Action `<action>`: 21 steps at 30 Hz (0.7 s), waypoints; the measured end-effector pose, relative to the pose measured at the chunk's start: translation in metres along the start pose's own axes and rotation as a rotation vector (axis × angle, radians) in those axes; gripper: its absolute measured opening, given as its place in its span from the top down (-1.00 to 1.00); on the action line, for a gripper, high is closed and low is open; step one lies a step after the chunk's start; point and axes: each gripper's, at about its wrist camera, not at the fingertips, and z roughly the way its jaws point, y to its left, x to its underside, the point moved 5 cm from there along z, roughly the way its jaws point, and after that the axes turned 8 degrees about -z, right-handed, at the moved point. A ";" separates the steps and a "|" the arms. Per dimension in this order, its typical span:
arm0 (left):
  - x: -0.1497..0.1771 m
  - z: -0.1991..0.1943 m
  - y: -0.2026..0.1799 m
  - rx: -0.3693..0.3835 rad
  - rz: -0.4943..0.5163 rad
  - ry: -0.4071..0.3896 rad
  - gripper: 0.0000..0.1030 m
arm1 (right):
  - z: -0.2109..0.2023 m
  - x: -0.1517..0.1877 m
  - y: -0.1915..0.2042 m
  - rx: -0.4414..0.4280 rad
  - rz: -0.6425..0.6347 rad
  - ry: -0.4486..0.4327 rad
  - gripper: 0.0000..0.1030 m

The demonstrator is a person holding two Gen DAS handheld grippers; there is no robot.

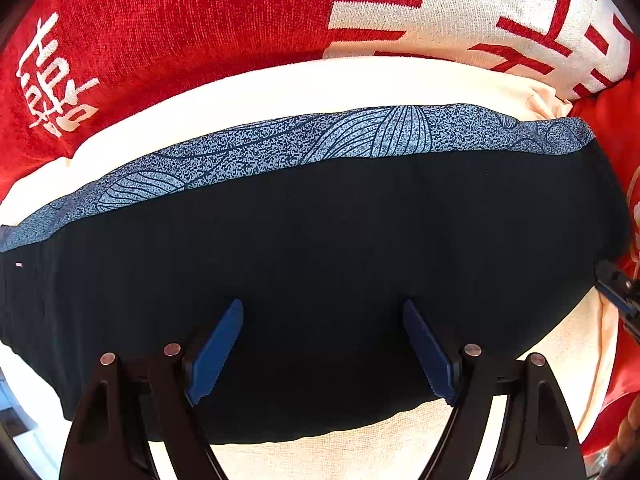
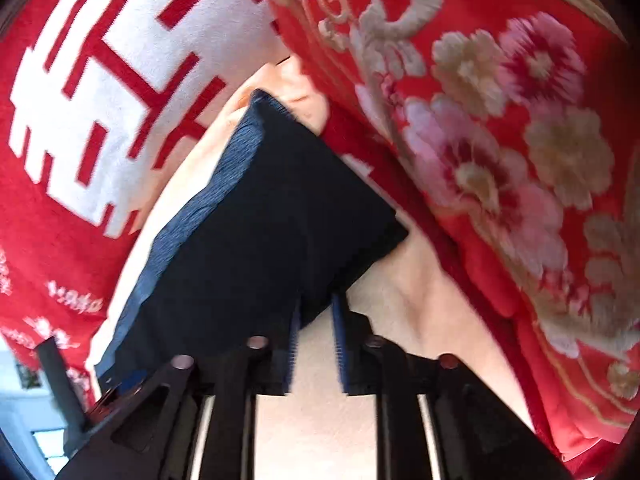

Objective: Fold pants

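Dark pants (image 1: pixel 320 264) lying flat on a cream sheet (image 1: pixel 304 84), left gripper (image 1: pixel 323 312) with jaws wide apart over the cloth, holding nothing, right gripper (image 2: pixel 316 312) with jaws nearly closed at the pants' near corner, grip unclear, red pillows (image 1: pixel 168 32) along the far edge

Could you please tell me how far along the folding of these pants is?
The dark pants already lie as a compact folded rectangle on the cream sheet. The left hand-held gripper hovers open over them; the right hand-held gripper is nearly shut at their corner, grip unclear. Probably only a final fold or tidy remains.
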 end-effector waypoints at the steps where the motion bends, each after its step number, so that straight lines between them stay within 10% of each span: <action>1: 0.000 0.000 -0.001 0.000 0.001 -0.001 -0.62 | -0.001 0.004 0.003 -0.040 0.000 0.016 0.19; 21: 0.003 0.003 0.010 -0.012 -0.013 -0.008 -0.74 | 0.023 0.046 0.010 -0.285 0.150 0.051 0.01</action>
